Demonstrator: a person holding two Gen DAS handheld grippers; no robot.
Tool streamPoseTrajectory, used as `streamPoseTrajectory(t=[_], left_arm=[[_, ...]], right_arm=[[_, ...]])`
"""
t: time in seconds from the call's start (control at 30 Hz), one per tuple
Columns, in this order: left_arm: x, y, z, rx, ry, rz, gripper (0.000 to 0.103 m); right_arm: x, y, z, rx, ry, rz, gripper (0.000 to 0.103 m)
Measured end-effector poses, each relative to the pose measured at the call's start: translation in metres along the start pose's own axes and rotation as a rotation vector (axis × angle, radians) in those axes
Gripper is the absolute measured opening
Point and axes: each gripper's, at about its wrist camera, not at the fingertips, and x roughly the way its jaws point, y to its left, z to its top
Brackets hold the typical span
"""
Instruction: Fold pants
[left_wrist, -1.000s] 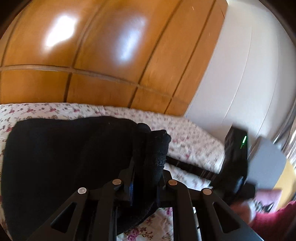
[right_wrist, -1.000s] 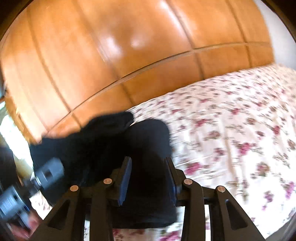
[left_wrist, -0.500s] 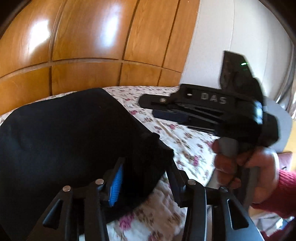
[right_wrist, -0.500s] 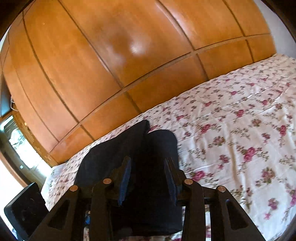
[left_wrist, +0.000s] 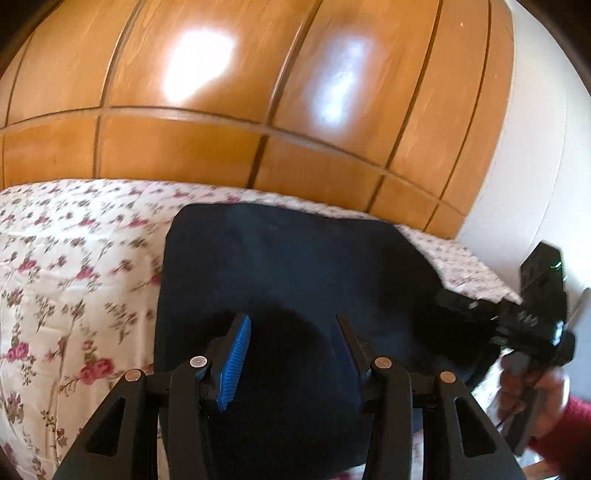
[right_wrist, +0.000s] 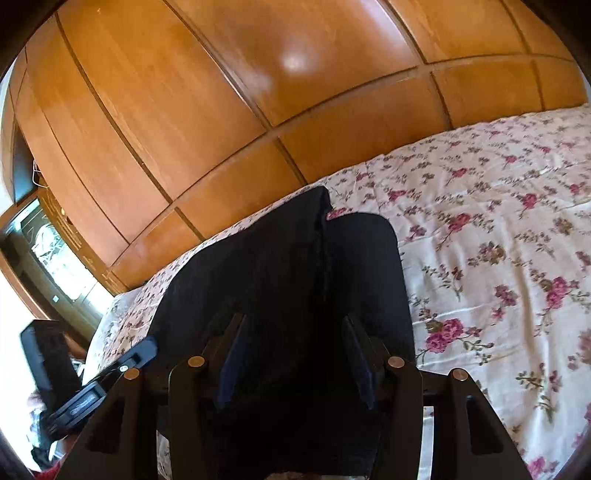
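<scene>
The black pants (left_wrist: 295, 258) lie folded into a compact block on the floral bedspread (left_wrist: 74, 277). My left gripper (left_wrist: 291, 318) hovers over their near part, open, its blue pad (left_wrist: 234, 354) bare and clear of the cloth. In the right wrist view the pants (right_wrist: 288, 258) show a fold ridge running away from me. My right gripper (right_wrist: 293, 318) has its jaws opening, with dark cloth lying between them and neither pad seen pressing on it. Each gripper shows at the edge of the other's view: the right gripper (left_wrist: 454, 301) and the left gripper (right_wrist: 144, 350).
A glossy wooden wardrobe (right_wrist: 258, 92) runs along the far side of the bed. The bedspread (right_wrist: 498, 240) stretches off to the right of the pants. A white wall (left_wrist: 535, 147) stands at the right, and a hand (left_wrist: 532, 387) in a red sleeve holds the right gripper.
The left gripper let go of the bunched cloth, opened and swung over the folded pants. The right jaws spread wider, and the pants sank flat onto the bed.
</scene>
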Motion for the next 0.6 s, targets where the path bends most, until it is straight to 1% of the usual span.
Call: streamPoseTrajectory(t=[0.03, 0.1, 0.13, 0.17, 0.23, 0.3, 0.37, 0.47, 0.5, 0.57, 0.6], left_arm=[[0.008, 0.0, 0.0, 0.007, 0.002, 0.011, 0.046], [0.008, 0.0, -0.007, 0.009, -0.026, 0.016, 0.046], [0.008, 0.002, -0.006, 0.002, -0.035, 0.017, 0.046], [0.007, 0.001, -0.006, -0.005, -0.039, 0.024, 0.046], [0.007, -0.004, -0.005, -0.004, -0.04, 0.044, 0.048], [0.008, -0.012, 0.001, 0.021, -0.04, 0.059, 0.051], [0.009, -0.018, 0.002, 0.054, -0.045, 0.074, 0.052], [0.008, -0.028, 0.005, 0.097, -0.063, 0.059, 0.052], [0.008, -0.029, 0.005, 0.103, -0.068, 0.053, 0.052], [0.009, -0.036, 0.005, 0.119, -0.059, 0.022, 0.052], [0.012, -0.04, 0.003, 0.133, -0.047, 0.021, 0.052]], right_arm=[[0.001, -0.001, -0.001, 0.0, 0.0, -0.001, 0.05], [0.0, -0.003, -0.003, 0.015, -0.001, 0.002, 0.036], [0.0, -0.005, -0.003, 0.033, 0.009, 0.021, 0.023], [0.001, -0.006, -0.004, 0.056, 0.021, 0.046, 0.015], [0.001, -0.005, -0.003, 0.075, 0.021, 0.055, 0.013], [-0.002, -0.003, -0.001, 0.074, 0.02, 0.051, 0.011], [-0.006, -0.004, 0.004, 0.098, 0.0, 0.062, 0.007], [-0.018, -0.008, 0.014, 0.154, -0.06, 0.092, 0.004], [-0.023, -0.008, 0.017, 0.157, -0.082, 0.089, 0.001], [-0.026, -0.009, 0.023, 0.149, -0.093, 0.099, 0.001], [-0.026, -0.009, 0.023, 0.132, -0.086, 0.089, 0.001]])
